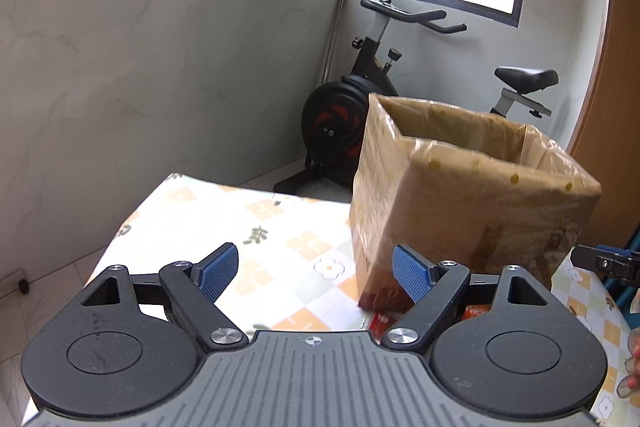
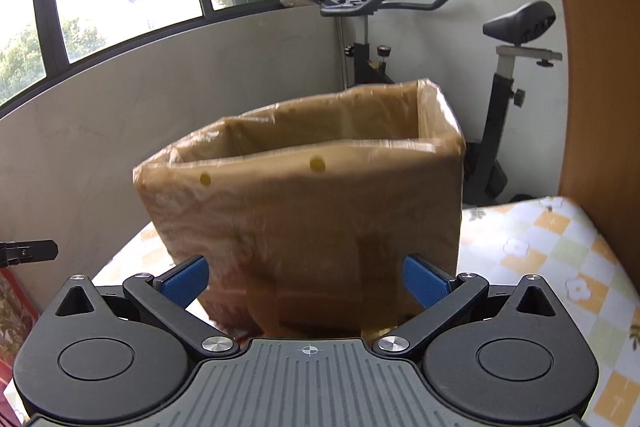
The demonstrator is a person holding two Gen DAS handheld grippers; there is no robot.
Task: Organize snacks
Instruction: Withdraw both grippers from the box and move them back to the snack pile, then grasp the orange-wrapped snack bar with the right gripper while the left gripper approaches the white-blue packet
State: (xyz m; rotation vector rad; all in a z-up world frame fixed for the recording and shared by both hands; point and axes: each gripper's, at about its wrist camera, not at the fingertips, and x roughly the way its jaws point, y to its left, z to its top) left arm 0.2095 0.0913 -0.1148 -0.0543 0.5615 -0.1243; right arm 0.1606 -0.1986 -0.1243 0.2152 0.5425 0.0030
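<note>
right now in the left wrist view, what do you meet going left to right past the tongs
bare patterned tablecloth → exercise bike flywheel behind the table → plastic-wrapped cardboard box → the right tongs' tip poking in at the frame edge

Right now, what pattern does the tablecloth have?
Orange, pale green and white checks with small flowers on the tablecloth, clearest in the right wrist view.

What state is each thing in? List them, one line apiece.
left gripper: open, nothing between its pads.
right gripper: open wide, empty, facing the box.
cardboard box: upright on the table, top open, wrapped in clear plastic; inside hidden.
red snack packet: lying flat at the box's foot, mostly hidden.
table: covered by a checked floral cloth.
exercise bike: standing unused behind the table.
</note>
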